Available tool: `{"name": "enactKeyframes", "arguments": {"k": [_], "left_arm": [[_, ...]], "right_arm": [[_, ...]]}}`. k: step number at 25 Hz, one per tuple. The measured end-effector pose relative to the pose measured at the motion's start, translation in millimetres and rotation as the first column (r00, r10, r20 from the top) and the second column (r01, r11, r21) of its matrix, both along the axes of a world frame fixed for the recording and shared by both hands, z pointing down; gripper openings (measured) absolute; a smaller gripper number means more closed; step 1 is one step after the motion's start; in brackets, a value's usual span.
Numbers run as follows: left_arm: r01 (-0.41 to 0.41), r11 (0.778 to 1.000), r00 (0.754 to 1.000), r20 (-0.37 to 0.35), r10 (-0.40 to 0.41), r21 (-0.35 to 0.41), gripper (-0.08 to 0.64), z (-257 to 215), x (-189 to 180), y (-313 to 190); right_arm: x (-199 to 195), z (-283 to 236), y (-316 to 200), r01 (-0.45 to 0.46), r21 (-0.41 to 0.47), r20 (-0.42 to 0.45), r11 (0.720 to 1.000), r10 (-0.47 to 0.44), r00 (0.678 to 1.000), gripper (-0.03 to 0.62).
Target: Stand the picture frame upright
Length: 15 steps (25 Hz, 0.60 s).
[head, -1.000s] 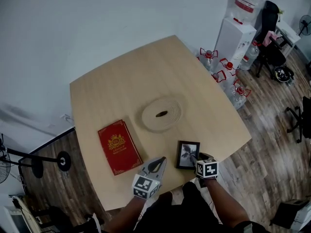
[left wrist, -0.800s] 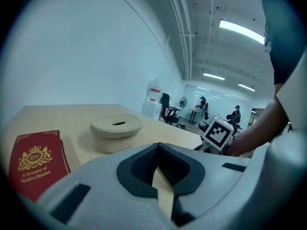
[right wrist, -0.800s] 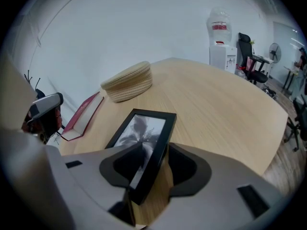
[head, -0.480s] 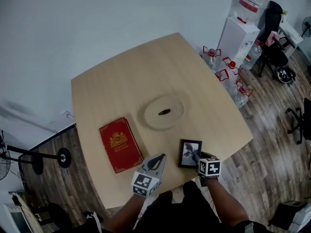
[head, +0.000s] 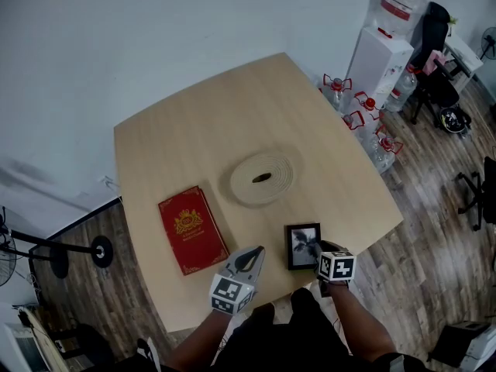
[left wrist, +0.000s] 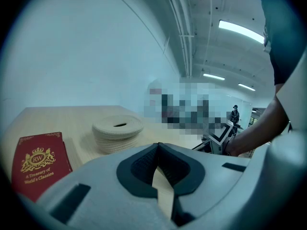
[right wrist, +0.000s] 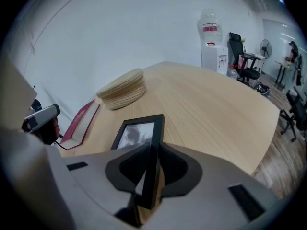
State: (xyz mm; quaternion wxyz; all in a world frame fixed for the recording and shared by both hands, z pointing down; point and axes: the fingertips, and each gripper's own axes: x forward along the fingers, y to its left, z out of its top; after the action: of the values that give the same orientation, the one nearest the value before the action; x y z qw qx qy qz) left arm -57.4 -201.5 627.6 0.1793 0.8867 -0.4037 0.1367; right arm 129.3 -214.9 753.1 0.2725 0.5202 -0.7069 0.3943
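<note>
A black picture frame [head: 301, 246] with a grey photo lies near the front edge of the wooden table [head: 194, 130]. My right gripper [head: 315, 254] is at its right side. In the right gripper view the frame [right wrist: 139, 133] has its right edge standing between the closing jaws of that gripper [right wrist: 151, 166], and both pads touch it. My left gripper [head: 253, 256] hovers to the left of the frame, above the table's front edge. Its jaws [left wrist: 158, 150] are shut with nothing in them.
A red book [head: 190, 229] lies left of the frame. A round coiled beige mat [head: 262, 178] sits mid-table behind it. Off the table's right stand a white water dispenser [head: 380, 53], several water bottles [head: 360, 118] and an office chair [head: 434, 84].
The right gripper's jaws have closed onto the frame's right edge. The frame has shifted and turned a little on the table. The left gripper has hardly moved.
</note>
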Motion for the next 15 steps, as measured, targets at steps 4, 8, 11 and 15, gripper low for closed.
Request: {"name": "enactKeyframes", "arguments": {"k": [4, 8, 11, 15], "left_arm": [[0.004, 1.000, 1.000, 0.001, -0.004, 0.005, 0.003, -3, -1, 1], [0.019, 1.000, 1.000, -0.001, -0.019, 0.014, 0.003, -8, -2, 1], [0.030, 0.999, 1.000, -0.002, -0.030, 0.020, 0.003, -12, -4, 1], [0.057, 0.998, 0.998, -0.002, -0.057, 0.034, 0.003, -18, -7, 1]], "right_arm": [[-4, -12, -3, 0.013, 0.032, 0.001, 0.999, -0.013, 1.000, 0.067], [-5, -26, -7, 0.032, 0.066, 0.006, 0.997, -0.032, 0.999, 0.067], [-7, -38, -14, 0.046, 0.095, 0.010, 0.994, -0.047, 0.999, 0.067], [-12, -52, -25, 0.069, 0.133, 0.021, 0.989, -0.073, 0.997, 0.068]]}}
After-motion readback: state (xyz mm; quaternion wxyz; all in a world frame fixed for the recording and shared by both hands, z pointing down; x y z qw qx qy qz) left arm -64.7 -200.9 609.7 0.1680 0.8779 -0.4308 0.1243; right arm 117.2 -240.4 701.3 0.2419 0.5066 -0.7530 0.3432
